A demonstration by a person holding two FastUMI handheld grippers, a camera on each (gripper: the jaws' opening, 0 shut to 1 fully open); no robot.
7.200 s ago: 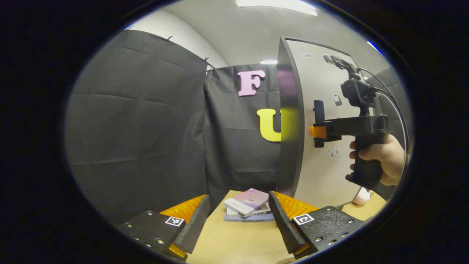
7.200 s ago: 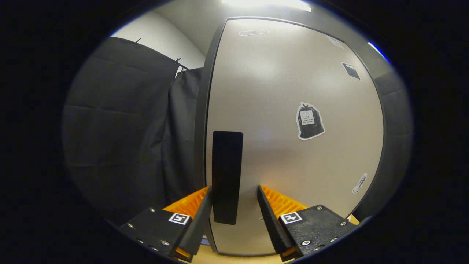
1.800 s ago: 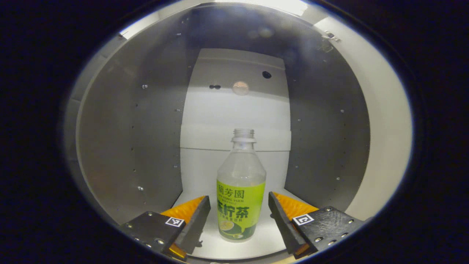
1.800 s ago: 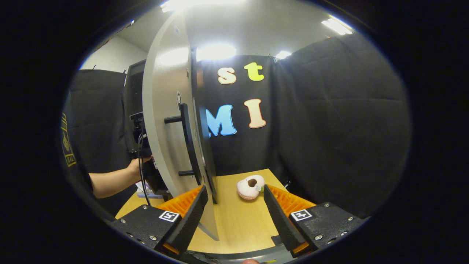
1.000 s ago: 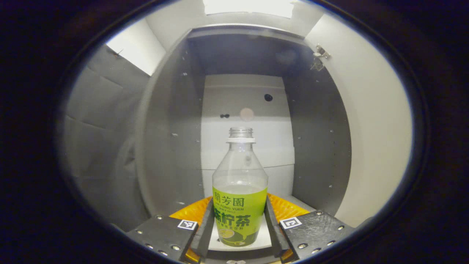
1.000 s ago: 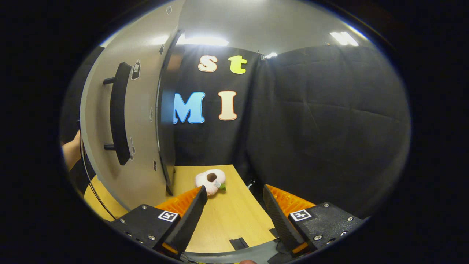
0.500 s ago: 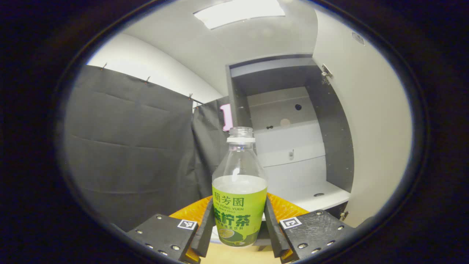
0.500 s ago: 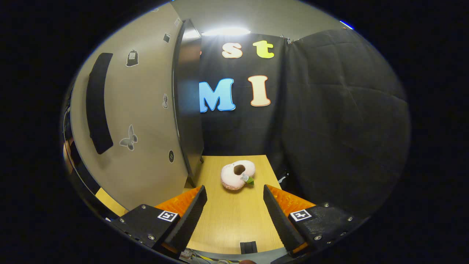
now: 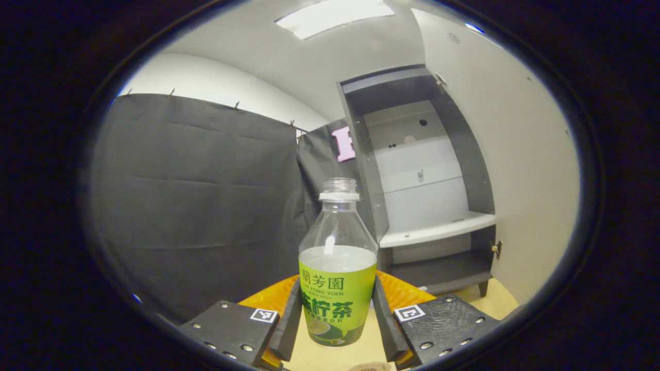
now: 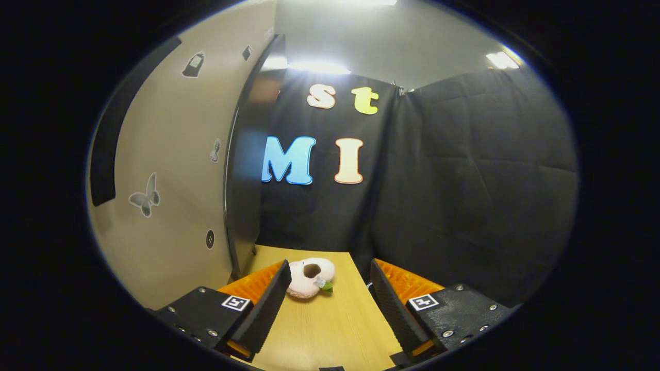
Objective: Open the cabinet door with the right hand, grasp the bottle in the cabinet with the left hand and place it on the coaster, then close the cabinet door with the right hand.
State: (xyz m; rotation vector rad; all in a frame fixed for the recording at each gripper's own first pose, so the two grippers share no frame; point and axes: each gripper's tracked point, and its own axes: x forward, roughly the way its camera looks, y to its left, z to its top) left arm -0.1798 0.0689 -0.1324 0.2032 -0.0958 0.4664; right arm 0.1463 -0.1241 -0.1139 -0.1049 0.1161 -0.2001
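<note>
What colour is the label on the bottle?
Bright yellow-green with darker green print on the bottle, clearest in the left gripper view.

bottle [image 9: 337,273] between left tongs [image 9: 335,324], cabinet [image 9: 428,180] behind right, open door [image 9: 521,170] beyond

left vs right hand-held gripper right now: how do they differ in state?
1. Left hand-held gripper is shut on the bottle; right hand-held gripper is open and holds nothing.
2. Beyond the left one stands the open cabinet; the right one looks along the table at a pink plush toy, with the cabinet door at its left.
Shared: both hang above the wooden table.
</note>
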